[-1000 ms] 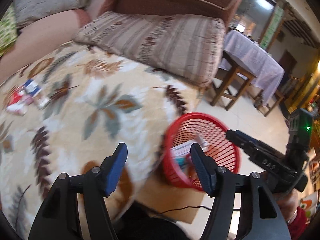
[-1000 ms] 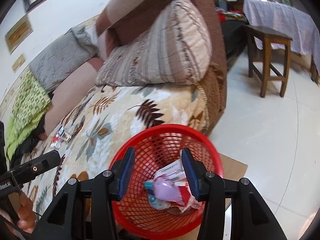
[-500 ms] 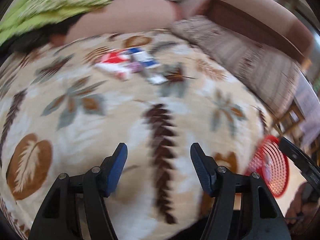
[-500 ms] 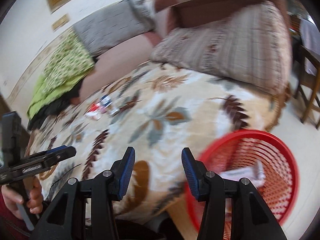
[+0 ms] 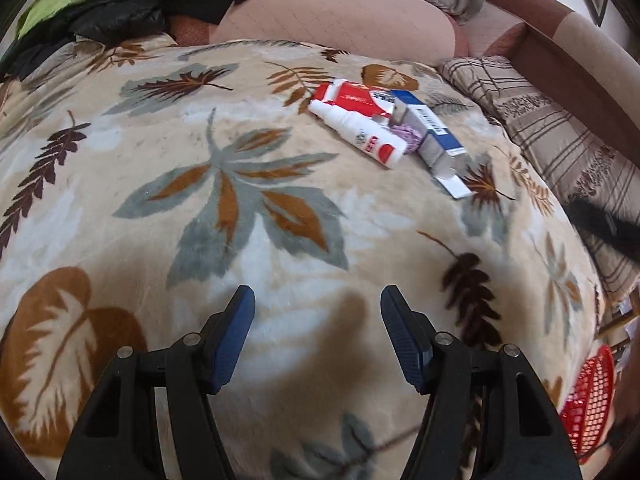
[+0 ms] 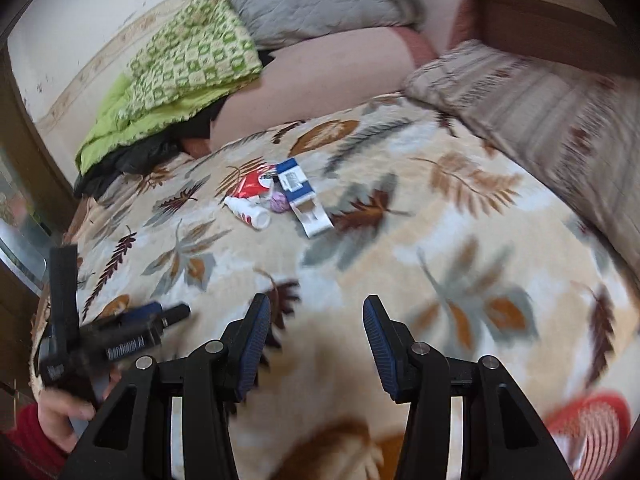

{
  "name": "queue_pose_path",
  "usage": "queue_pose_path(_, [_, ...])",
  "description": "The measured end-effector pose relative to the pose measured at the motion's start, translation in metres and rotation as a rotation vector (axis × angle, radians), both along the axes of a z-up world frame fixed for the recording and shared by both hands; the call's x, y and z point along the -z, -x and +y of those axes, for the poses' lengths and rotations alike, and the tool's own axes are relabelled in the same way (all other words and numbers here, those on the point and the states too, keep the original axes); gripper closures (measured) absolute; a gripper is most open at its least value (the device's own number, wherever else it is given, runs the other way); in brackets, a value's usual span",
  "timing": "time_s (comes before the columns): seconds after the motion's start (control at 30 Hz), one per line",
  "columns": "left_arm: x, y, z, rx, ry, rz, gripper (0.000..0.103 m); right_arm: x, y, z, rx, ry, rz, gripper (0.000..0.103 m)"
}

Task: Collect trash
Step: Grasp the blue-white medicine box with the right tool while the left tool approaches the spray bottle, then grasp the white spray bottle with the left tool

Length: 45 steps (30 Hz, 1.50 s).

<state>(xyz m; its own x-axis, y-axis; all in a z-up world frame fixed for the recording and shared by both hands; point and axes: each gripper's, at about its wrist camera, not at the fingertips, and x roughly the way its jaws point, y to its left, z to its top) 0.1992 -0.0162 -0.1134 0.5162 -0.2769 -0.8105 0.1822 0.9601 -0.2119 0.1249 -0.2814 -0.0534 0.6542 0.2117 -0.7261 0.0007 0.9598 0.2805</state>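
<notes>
Both grippers hang over a soft blanket with a leaf print that covers a sofa. The left gripper has its blue fingers apart, and only blanket shows in the gap. The right gripper also has its fingers apart with nothing between them. The trash sits in a small pile toward the back edge of the blanket, well away from both grippers. In the pile there is a white bottle lying on its side, a red pack behind it and touching it, a blue box with its end flap open, and a little purple ball tucked between the bottle and the box. Behind the pile is a pink cushion, with a green quilt and a grey pillow on top of it. A striped pillow lies at the right edge of the blanket. A red basket peeks in low at the right, past the front edge of the blanket. In the right wrist view a hand in a red sleeve holds the left gripper.
</notes>
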Motion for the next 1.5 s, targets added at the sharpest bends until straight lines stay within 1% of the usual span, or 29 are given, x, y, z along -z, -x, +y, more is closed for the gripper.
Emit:
queue_pose_path(0.1, [0.001,-0.001,-0.002,0.012,-0.041,-0.041,0.039,0.007,-0.049,0.014,-0.031,0.026,0.029,0.051])
queue_pose_path(0.2, [0.003,-0.003,-0.002,0.013,-0.047,-0.044,0.039,0.014,-0.101,0.029,-0.062,0.038,0.05,0.051])
queue_pose_path(0.27, [0.005,-0.005,-0.002,0.013,-0.054,-0.044,0.039,0.022,-0.134,0.037,-0.058,0.05,0.067,0.051])
queue_pose_path(0.4, [0.008,-0.01,-0.005,0.009,-0.073,-0.038,0.038,0.041,-0.186,0.048,-0.053,0.087,0.101,0.051])
queue_pose_path(0.5, [0.009,-0.01,-0.009,0.018,-0.094,-0.039,0.037,0.052,-0.213,0.055,-0.064,0.11,0.133,0.051])
queue_pose_path(0.57, [0.007,-0.01,-0.006,0.008,-0.076,-0.038,0.037,0.061,-0.227,0.057,-0.056,0.151,0.152,0.051])
queue_pose_path(0.6, [0.006,-0.011,-0.003,-0.001,-0.065,-0.037,0.037,0.066,-0.232,0.056,-0.062,0.143,0.167,0.051])
queue_pose_path(0.67, [0.004,-0.012,0.005,-0.022,-0.034,-0.032,0.041,0.074,-0.238,0.056,-0.065,0.129,0.193,0.052])
queue_pose_path(0.7, [0.002,-0.013,0.012,-0.048,-0.018,-0.031,0.044,0.077,-0.239,0.056,-0.072,0.121,0.205,0.054])
queue_pose_path(0.73, [0.0,-0.014,0.019,-0.077,-0.01,-0.033,0.044,0.08,-0.239,0.058,-0.083,0.11,0.213,0.06])
queue_pose_path(0.77, [-0.001,-0.015,0.026,-0.105,0.0,-0.034,0.044,0.081,-0.236,0.06,-0.09,0.099,0.21,0.06])
queue_pose_path(0.8, [-0.003,-0.016,0.036,-0.137,0.027,-0.03,0.044,0.079,-0.232,0.064,-0.105,0.093,0.198,0.06])
queue_pose_path(0.83, [-0.004,-0.017,0.046,-0.165,0.057,-0.025,0.044,0.078,-0.227,0.068,-0.131,0.09,0.19,0.061])
queue_pose_path(0.9, [-0.006,-0.019,0.059,-0.214,0.077,-0.028,0.044,0.07,-0.21,0.083,-0.193,0.085,0.164,0.061])
queue_pose_path(0.93, [-0.008,-0.018,0.066,-0.235,0.094,-0.034,0.044,0.068,-0.203,0.088,-0.228,0.055,0.173,0.067])
queue_pose_path(0.97, [-0.009,-0.019,0.069,-0.241,0.102,-0.039,0.044,0.068,-0.196,0.094,-0.261,0.022,0.191,0.067])
queue_pose_path(1.03, [-0.012,-0.019,0.073,-0.253,0.096,-0.055,0.044,0.068,-0.177,0.107,-0.313,-0.001,0.201,0.067])
queue_pose_path(1.07, [-0.014,-0.018,0.074,-0.259,0.104,-0.065,0.044,0.067,-0.166,0.112,-0.338,-0.029,0.2,0.067])
queue_pose_path(1.1, [-0.016,-0.019,0.074,-0.251,0.116,-0.075,0.044,0.065,-0.156,0.114,-0.355,-0.082,0.203,0.067])
queue_pose_path(1.13, [-0.02,-0.02,0.071,-0.233,0.115,-0.083,0.044,0.064,-0.149,0.113,-0.35,-0.11,0.199,0.067])
queue_pose_path(1.2, [-0.025,-0.023,0.062,-0.198,0.106,-0.099,0.044,0.058,-0.132,0.105,-0.303,-0.169,0.174,0.067])
queue_pose_path(1.23, [-0.028,-0.026,0.057,-0.171,0.127,-0.088,0.044,0.055,-0.125,0.099,-0.275,-0.196,0.163,0.067])
queue_pose_path(1.27, [-0.028,-0.029,0.052,-0.153,0.139,-0.073,0.044,0.051,-0.117,0.095,-0.24,-0.201,0.149,0.067])
queue_pose_path(1.37, [-0.033,-0.045,0.033,-0.104,0.173,-0.033,0.044,0.041,-0.093,0.072,-0.074,-0.207,0.086,0.067])
queue_pose_path(1.43, [-0.034,-0.061,0.02,-0.085,0.152,-0.017,0.045,0.044,-0.076,0.059,0.035,-0.236,0.059,0.067])
queue_pose_path(1.47, [-0.034,-0.073,0.013,-0.082,0.137,-0.007,0.045,0.047,-0.069,0.055,0.067,-0.245,0.054,0.067])
queue_pose_path(1.5, [-0.033,-0.081,0.009,-0.073,0.144,0.012,0.046,0.053,-0.064,0.052,0.086,-0.26,0.05,0.067])
